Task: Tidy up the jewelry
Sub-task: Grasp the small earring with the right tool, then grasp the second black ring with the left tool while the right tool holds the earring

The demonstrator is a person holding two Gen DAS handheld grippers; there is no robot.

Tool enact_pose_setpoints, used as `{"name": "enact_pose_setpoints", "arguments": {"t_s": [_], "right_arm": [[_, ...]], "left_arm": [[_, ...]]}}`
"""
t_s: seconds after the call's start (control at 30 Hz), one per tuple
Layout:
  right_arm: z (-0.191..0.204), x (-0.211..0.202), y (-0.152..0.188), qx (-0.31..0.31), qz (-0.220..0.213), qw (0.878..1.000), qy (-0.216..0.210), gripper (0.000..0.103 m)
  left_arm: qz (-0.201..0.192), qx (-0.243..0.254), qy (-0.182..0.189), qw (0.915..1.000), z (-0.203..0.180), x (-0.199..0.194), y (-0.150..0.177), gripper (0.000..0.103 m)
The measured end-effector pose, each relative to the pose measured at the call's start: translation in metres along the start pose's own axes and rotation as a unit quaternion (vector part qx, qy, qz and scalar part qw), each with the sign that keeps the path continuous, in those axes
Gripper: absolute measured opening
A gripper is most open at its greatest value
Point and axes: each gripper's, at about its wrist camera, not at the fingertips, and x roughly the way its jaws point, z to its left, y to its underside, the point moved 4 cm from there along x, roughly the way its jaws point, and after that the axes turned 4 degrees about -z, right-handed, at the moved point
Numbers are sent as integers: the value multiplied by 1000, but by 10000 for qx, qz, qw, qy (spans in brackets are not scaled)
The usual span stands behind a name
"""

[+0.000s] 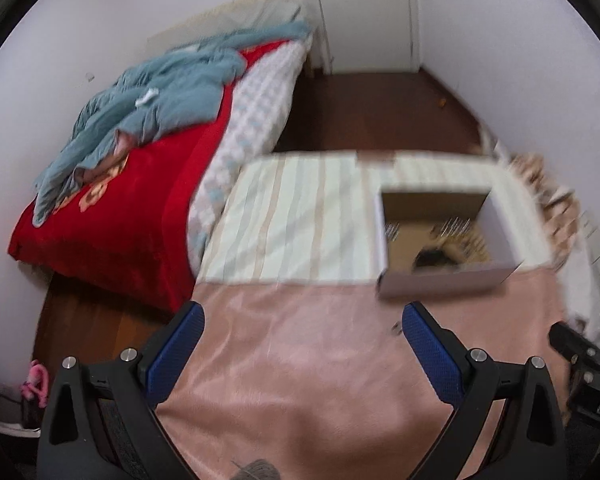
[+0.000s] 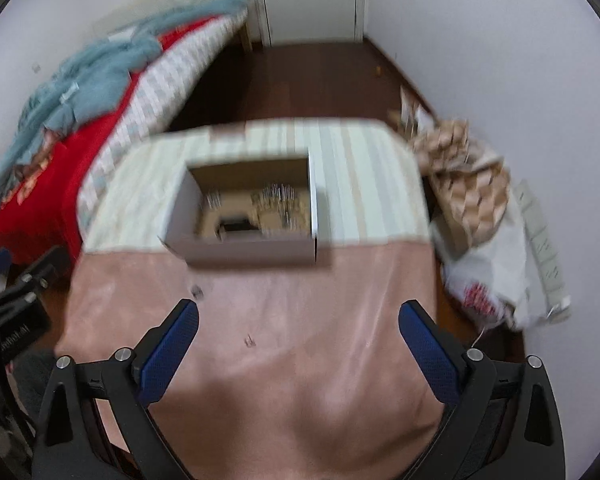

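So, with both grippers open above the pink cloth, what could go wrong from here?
1. The small jewelry piece on the pink cloth is tiny and flat; the right gripper might pinch cloth with it, or miss it.
2. A second small piece lies close to the open box; a gripper reaching there could push the box.
3. Both views are blurred, so aiming may be poor.

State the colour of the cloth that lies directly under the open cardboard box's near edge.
Pink cloth, best seen in the right wrist view, under the box.
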Motion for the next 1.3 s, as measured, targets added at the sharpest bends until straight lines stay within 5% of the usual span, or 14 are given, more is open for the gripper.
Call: {"name": "enact_pose_setpoints", "arguments": {"t_s": [0.1, 0.27, 0.57, 0.67, 1.2, 1.3], "right_arm": [[0, 47, 29, 32, 452, 9989, -117, 67], [14, 92, 61, 53, 712, 9958, -569, 57], [47, 126, 80, -395, 717, 9941, -705, 35], [56, 127, 81, -674, 647, 9939, -586, 9], [-13, 118, 56, 188, 438, 9986, -242, 9], [-23, 120, 54, 271, 452, 9985, -166, 9]], "left_arm": [[410, 167, -150, 9989, -4, 31, 24, 101], [1083, 225, -232, 9936, -1, 73, 60, 101], [1422, 190, -322, 9891, 13, 105, 74, 101], [1425, 224, -292, 9891, 9, 105, 73, 101], [1309, 477, 773, 9872, -80, 126, 42, 99], [1305, 563, 854, 9862, -89, 130, 41, 76]]}}
